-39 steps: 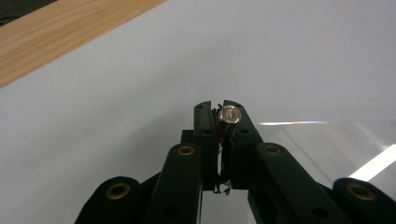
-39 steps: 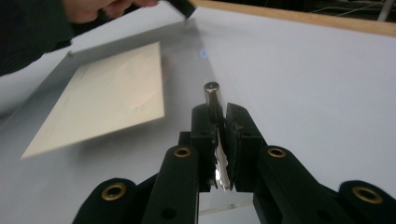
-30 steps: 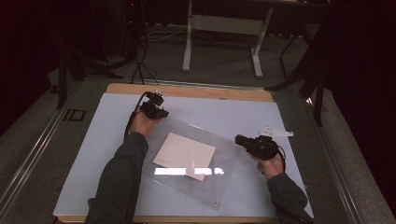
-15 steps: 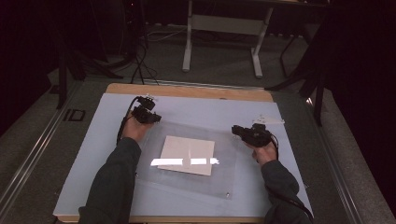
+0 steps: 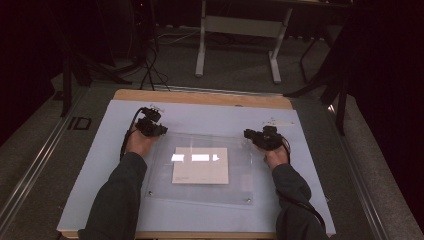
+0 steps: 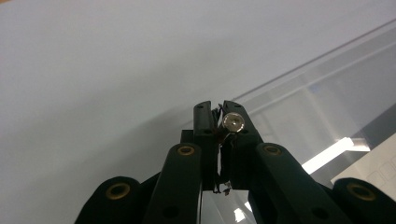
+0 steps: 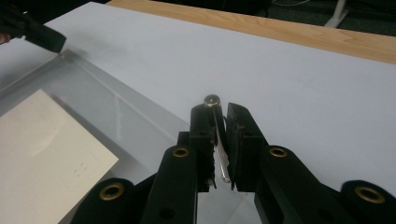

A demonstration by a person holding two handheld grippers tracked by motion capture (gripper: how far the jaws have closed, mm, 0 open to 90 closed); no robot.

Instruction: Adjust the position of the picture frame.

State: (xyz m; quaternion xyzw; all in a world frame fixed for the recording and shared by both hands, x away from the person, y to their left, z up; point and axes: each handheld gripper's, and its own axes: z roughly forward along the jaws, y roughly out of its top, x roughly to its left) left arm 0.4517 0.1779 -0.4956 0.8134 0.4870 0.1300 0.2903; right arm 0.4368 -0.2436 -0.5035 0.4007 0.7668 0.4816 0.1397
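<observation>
A clear acrylic sheet [image 5: 200,170] lies flat on the pale-covered bench [image 5: 90,165], its long axis running left to right, with a cream card [image 5: 200,165] under or on it, which cannot be told. The left tongs [image 5: 161,130] pinch its far left corner beside a small metal stud [image 6: 232,122]; the right tongs [image 5: 248,134] pinch the far right corner. Glare hides part of the card.

Dim lab; floor rails [image 5: 30,165], cables [image 5: 150,60]
</observation>
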